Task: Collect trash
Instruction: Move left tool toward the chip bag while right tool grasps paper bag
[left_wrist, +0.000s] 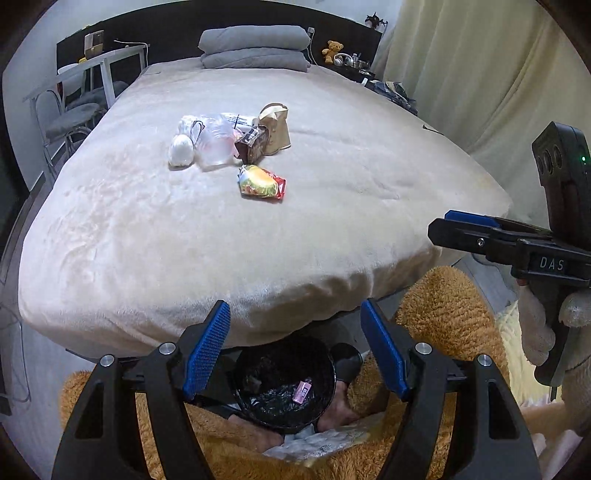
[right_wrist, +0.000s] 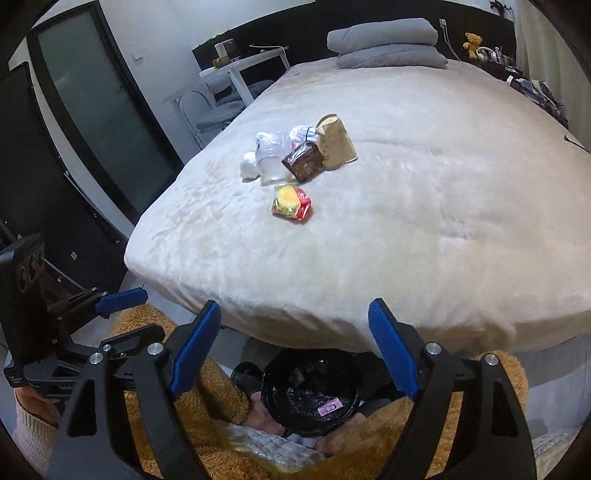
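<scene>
the left gripper (left_wrist: 295, 343) and right gripper (right_wrist: 295, 343) both hang spread and empty over a black-lined bin (left_wrist: 284, 384) at 6 o'clock, a pink wrapper (left_wrist: 302, 391) lying inside it. trash sits mid-bed (left_wrist: 332, 229) toward 12 o'clock: a red-yellow snack packet (left_wrist: 262, 181), brown carton (right_wrist: 303, 162), paper bag (left_wrist: 275, 129), and clear plastic cup (left_wrist: 216, 142).

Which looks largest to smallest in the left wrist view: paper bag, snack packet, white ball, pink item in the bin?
1. Paper bag.
2. Snack packet.
3. White ball; close to the packet in apparent size, so that ranking is unsure.
4. Pink item, smallest, though it lies nearest the camera in the black bin.
</scene>
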